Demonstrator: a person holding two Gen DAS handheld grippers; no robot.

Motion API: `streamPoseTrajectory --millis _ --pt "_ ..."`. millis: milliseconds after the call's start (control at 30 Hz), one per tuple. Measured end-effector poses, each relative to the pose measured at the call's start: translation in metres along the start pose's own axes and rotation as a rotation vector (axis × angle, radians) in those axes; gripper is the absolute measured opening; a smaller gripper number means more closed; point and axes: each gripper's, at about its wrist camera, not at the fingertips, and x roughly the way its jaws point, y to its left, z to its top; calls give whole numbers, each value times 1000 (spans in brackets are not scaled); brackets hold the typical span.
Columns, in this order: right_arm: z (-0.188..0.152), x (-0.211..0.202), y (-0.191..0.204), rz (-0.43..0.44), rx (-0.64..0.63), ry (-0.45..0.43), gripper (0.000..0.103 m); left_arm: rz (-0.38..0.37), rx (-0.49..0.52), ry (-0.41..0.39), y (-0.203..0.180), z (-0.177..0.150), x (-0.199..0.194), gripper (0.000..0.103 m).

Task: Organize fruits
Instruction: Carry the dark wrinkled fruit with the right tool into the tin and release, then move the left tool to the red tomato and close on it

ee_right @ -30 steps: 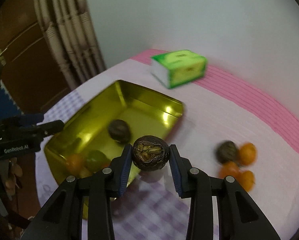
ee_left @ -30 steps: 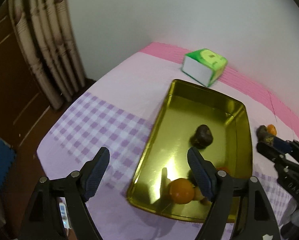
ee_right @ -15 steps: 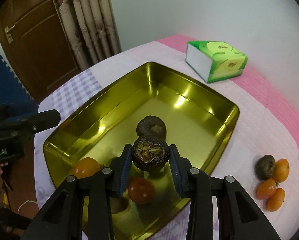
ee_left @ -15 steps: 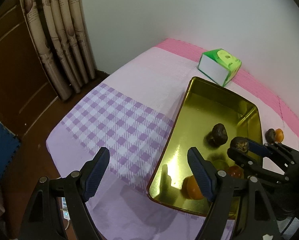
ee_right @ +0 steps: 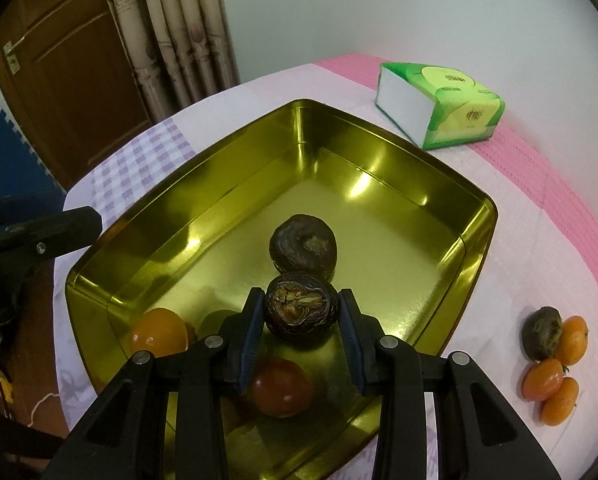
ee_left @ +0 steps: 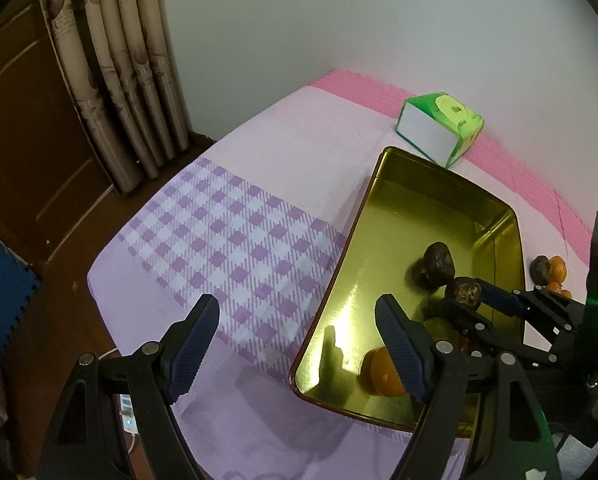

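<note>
Gold-coloured and glossy, a rectangular metal tray (ee_right: 451, 204) is seen resting on a tabletop covered with a pale lilac cloth (ee_left: 283, 168) that carries a purple check patch and a pink band along the wall side. Over the tray's near half the right gripper (ee_right: 301, 332) is held, its jaws drawn close and pinching a dark brown wrinkled round fruit (ee_right: 301, 312); the fruit sits squarely between the two blue ribbed pads at their tips, pressed from either side, its cracked face turned toward the camera. Whether this fruit touches the tray floor cannot be told. Just beyond it a second dark wrinkled fruit (ee_right: 303, 248) lies on the tray floor, near the middle. Closer in, an orange citrus fruit (ee_right: 159, 330) is seen toward the tray's left near corner and a red round fruit (ee_right: 283, 386) lies partly hidden under the jaws. Outside the tray, on the cloth to the right, a small cluster of three orange fruits (ee_right: 555, 376) is gathered against another dark fruit (ee_right: 541, 332). A green and white tissue box (ee_right: 439, 108) stands past the tray's far corner. The left gripper (ee_left: 297, 344) is held over the tray's left edge, its jaws spread wide with nothing between them.
</note>
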Motion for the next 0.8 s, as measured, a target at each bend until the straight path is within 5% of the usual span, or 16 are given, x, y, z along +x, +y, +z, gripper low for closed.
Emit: streamPoseTrajectory --millis 200,400,633,800 --pt "0 -3 -2 1 6 -10 40 -2 9 6 -2 -1 2 77" --pt "-3 -38 -17 -14 40 -110 47 4 19 4 -4 -2 3 77" --pt "-36 -81 -72 -142 143 -175 56 14 19 -19 -6 -2 1 77" --pt "-80 -98 -135 -267 249 -140 60 25 30 -70 -11 -3 -7 77"
